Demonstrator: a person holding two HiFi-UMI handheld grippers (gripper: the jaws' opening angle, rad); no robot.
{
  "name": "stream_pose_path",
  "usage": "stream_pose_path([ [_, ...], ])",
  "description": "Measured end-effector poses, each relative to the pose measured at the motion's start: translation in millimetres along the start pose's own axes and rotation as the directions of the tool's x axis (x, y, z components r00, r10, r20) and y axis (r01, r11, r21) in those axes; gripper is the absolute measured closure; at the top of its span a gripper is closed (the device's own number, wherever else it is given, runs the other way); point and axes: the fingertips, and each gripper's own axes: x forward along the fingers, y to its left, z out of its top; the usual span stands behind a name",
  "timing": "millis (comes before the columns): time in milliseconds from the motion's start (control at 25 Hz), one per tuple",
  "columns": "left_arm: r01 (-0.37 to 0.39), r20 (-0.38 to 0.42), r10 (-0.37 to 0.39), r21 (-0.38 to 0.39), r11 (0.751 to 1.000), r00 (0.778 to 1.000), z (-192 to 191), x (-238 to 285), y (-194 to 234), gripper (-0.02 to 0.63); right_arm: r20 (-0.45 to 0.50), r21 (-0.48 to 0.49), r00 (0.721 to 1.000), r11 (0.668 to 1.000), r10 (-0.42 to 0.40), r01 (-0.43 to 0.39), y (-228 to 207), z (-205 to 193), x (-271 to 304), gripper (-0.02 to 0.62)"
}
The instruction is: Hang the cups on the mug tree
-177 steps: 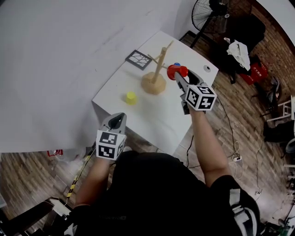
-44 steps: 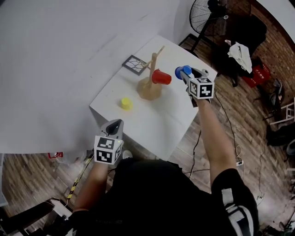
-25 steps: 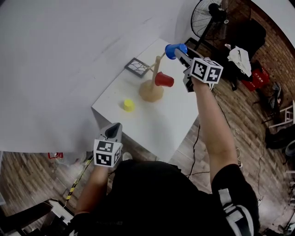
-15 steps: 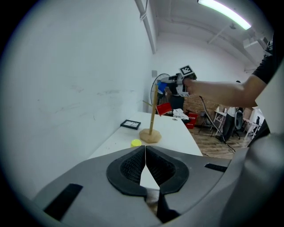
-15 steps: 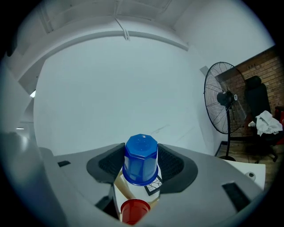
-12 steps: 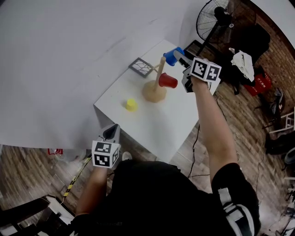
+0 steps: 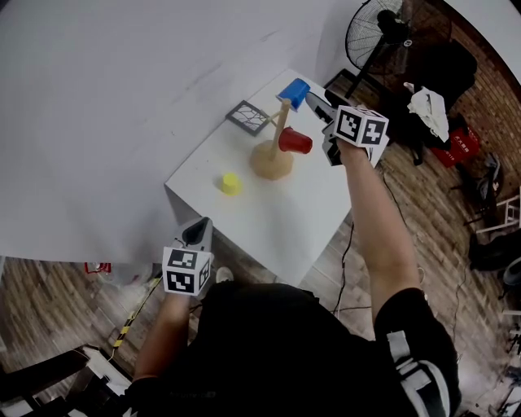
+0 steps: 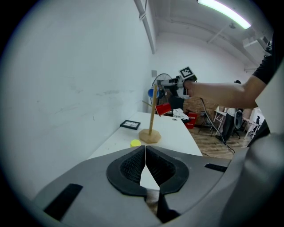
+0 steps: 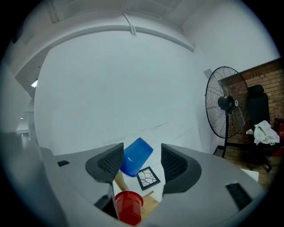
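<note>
The blue cup (image 7: 293,91) sits tilted over the top of the mug tree (image 7: 272,156), above the red cup (image 7: 295,141) hanging from a peg. The right gripper (image 7: 316,101) reaches in at the treetop, jaws spread either side of the blue cup; one pad may touch it. The left gripper (image 8: 145,165), pressed together and empty, is well apart from the tree, beyond the yellow cup (image 7: 230,183).

Looks like a makeshift lab or recording studio, not a home. Has one small white table (image 7: 277,213) pushed against a bare white wall (image 7: 122,98), a standing fan (image 7: 376,34) past the table's far corner, a brick wall (image 7: 488,81) beyond, plank floor (image 7: 431,204) beside the table, and a strip light (image 8: 224,13) above.
</note>
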Motion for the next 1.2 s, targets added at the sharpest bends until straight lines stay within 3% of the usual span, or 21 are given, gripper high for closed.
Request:
stream_pose_path([
  [520,0.05,0.022,-0.051,0.032,0.998,0.998,13.6,11.6,-12.1,0.589,-0.033,-0.131,0.999,0.991,0.021,-0.025,40.9,-22.2,-40.1,0.362],
  [760,0.073,0.046,-0.075,0.042,0.996,0.996,25.6,16.8,-15.2,0.588,-0.036,-0.207,0.999,0.978,0.001,-0.008,76.4,-46.9,-73.5,0.427],
  [1080,0.098,0.069,-0.102,0.05,0.994,0.992,35.4,22.6,-17.9,0.589,-0.03,-0.12,1.0,0.993,-0.009,0.005,109.9,-103.4,-124.7,0.546],
  [1200,0.109,0.071,-0.113,0.063,0.992,0.991,36.5,24.3,-19.2,0.588,-0.047,-0.073,0.999,0.997,-0.019,0.015,117.0,-127.1,-139.5,0.56],
])
